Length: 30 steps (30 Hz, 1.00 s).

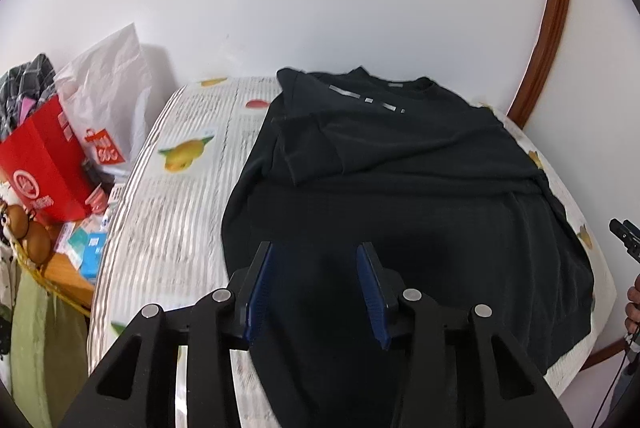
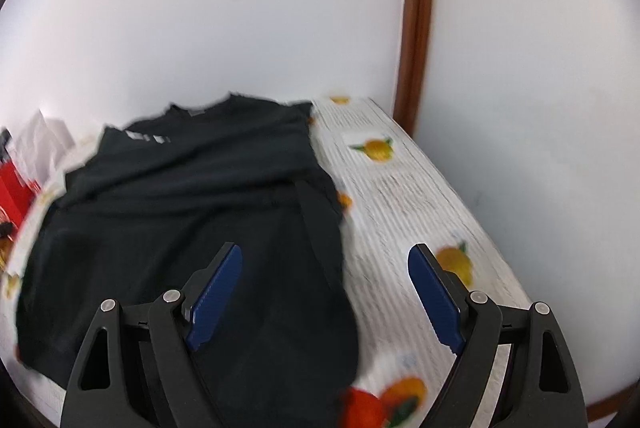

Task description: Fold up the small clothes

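A black T-shirt [image 1: 400, 179] with a pale printed strip near the collar lies spread on a table covered in a white fruit-print cloth [image 1: 180, 187]. Its left sleeve is folded in over the chest. My left gripper [image 1: 316, 256] is open and empty, above the shirt's near hem. In the right wrist view the same shirt [image 2: 192, 211] fills the left half. My right gripper [image 2: 324, 260] is wide open and empty, above the shirt's right edge and the cloth [image 2: 400, 195].
A red paper bag [image 1: 44, 163] and a white plastic bag [image 1: 108, 95] stand left of the table, with small boxes [image 1: 88, 248] below. White walls and a brown wooden frame [image 1: 548, 27] are close behind the table. The other gripper's tip [image 1: 626, 236] shows at right.
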Tool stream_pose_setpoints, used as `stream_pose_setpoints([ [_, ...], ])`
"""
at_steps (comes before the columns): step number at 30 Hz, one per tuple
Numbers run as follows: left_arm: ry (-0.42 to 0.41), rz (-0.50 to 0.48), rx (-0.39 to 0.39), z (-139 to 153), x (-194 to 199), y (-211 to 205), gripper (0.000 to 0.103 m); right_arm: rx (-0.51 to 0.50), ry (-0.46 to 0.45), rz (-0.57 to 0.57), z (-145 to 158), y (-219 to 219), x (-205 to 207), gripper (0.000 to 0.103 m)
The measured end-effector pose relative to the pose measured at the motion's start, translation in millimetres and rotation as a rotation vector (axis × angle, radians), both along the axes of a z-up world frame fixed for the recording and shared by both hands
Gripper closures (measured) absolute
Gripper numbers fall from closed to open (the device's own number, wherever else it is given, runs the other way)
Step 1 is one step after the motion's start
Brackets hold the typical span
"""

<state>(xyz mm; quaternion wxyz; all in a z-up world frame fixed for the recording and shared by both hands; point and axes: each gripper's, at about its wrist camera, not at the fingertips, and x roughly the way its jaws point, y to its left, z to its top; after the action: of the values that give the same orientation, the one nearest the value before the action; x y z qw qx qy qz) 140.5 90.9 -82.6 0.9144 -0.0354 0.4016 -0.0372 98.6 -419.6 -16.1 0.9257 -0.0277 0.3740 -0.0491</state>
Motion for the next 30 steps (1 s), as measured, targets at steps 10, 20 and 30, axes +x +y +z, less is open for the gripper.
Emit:
stream_pose_setpoints([
  [10, 0.030, 0.022, -0.019, -17, -23, 14, 0.061, 0.029, 0.062, 0.022, -20, -7, -21, 0.019],
  [20, 0.087, 0.035, -0.023, -40, -27, 25, 0.060, 0.059, 0.122, 0.022, -51, -15, -24, 0.026],
  [30, 0.140, 0.035, -0.053, -62, -25, 29, 0.060, 0.080, 0.187, 0.005, -81, -22, -9, 0.041],
])
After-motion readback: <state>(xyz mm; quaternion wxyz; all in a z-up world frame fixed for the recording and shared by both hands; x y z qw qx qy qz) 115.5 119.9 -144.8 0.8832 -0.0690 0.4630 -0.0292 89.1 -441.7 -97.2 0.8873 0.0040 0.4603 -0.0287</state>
